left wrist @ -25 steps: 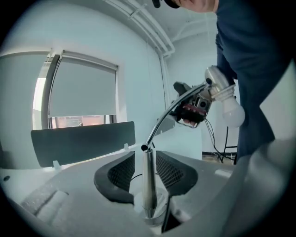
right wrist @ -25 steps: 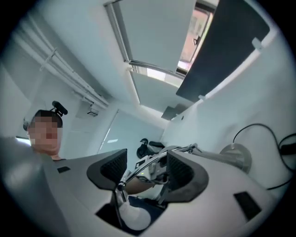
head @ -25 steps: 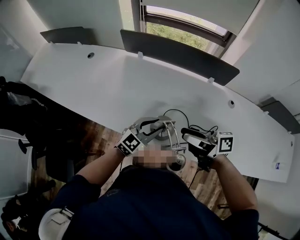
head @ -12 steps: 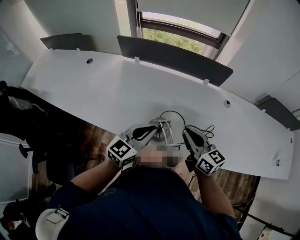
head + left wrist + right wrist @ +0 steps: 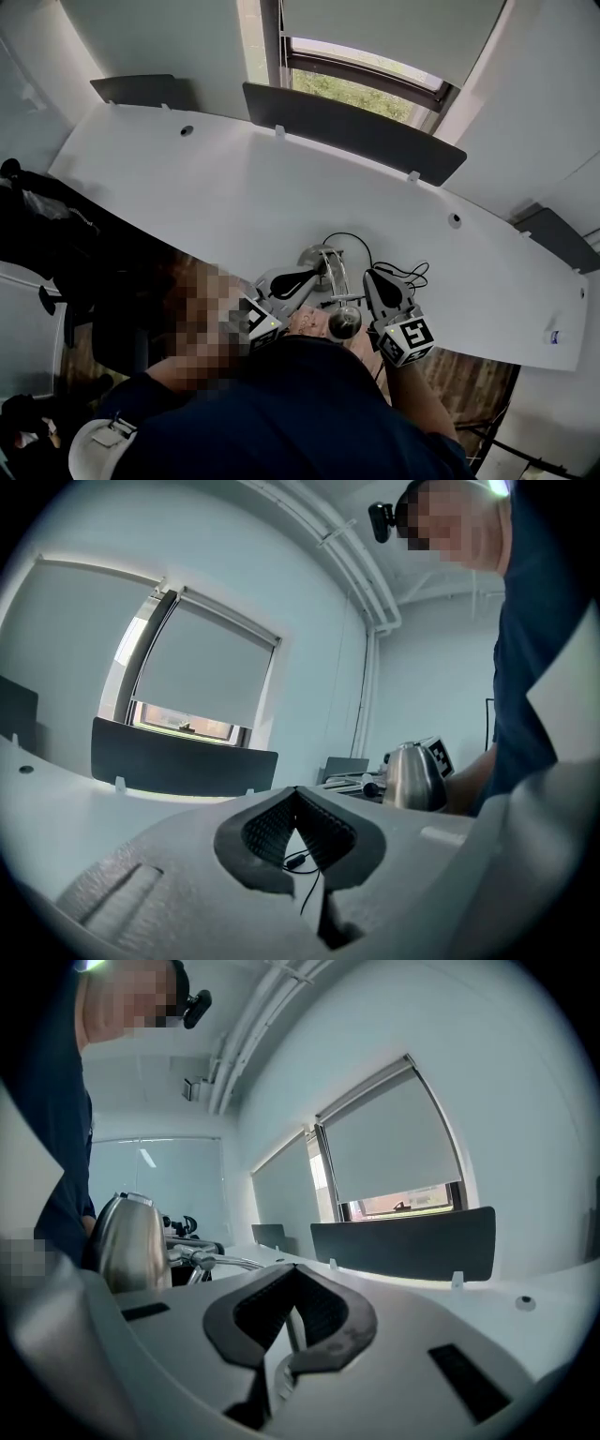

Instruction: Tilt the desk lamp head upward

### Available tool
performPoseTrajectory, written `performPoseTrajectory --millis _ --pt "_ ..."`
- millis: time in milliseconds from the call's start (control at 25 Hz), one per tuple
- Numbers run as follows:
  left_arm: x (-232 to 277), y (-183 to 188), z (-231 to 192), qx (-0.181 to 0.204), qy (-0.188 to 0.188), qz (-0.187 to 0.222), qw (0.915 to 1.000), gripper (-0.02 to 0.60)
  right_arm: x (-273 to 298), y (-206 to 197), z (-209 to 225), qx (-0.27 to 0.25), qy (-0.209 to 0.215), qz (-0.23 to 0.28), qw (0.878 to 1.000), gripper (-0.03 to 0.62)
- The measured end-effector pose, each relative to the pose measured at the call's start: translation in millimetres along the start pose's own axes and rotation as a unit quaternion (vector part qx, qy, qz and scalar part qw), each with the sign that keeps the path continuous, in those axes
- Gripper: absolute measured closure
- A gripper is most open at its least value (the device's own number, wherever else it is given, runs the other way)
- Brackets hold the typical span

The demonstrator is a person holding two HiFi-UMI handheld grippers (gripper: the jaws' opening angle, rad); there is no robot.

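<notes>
Left gripper and right gripper, bearing black-and-white square markers, have just closed, jaws together and empty, flanking the silver metal desk lamp.

Left gripper hides part of the lamp head; the label is illegible.

My head camera looks steeply down from above my shoulders onto the white desk, with the window at the top of the frame. The left gripper view and the right gripper view each sit low, close behind their own jaws, and face almost level across the desk toward that window wall. All three views share the dark panel and the lamp head. The lamp head is at the right of the left gripper view and at the left of the right one.
</notes>
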State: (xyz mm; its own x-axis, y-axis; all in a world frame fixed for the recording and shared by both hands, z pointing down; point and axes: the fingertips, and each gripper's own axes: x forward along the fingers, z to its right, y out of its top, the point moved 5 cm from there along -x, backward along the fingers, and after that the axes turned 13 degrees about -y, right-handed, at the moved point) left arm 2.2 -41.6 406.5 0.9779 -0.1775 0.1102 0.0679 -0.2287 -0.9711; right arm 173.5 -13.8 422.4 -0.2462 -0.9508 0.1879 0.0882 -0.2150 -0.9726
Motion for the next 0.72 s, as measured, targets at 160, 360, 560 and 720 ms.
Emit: performPoseTrajectory --millis 160,360,560,720 --pt "0.1 1.0 5.3 0.008 -0.002 0.000 1.0000 0.575 -0.6 -0.5 -2.7 0.001 0.003 -0.002 1.000 0.585" --pt "-1.9 2.0 9.5 0.006 -0.002 0.003 1.0000 0.575 -1.6 -0.9 -3.4 0.005 0.001 -0.004 1.000 0.585" --pt "-2.8 0.4 9.5 0.006 -0.001 0.004 1.0000 0.575 -0.2 -4.0 -2.6 0.008 0.001 -0.007 1.000 0.585" --pt "-2.4 0.3 8.4 0.006 -0.001 0.002 1.0000 0.575 1.6 -3.7 -2.5 0.021 0.004 -0.009 1.000 0.585"
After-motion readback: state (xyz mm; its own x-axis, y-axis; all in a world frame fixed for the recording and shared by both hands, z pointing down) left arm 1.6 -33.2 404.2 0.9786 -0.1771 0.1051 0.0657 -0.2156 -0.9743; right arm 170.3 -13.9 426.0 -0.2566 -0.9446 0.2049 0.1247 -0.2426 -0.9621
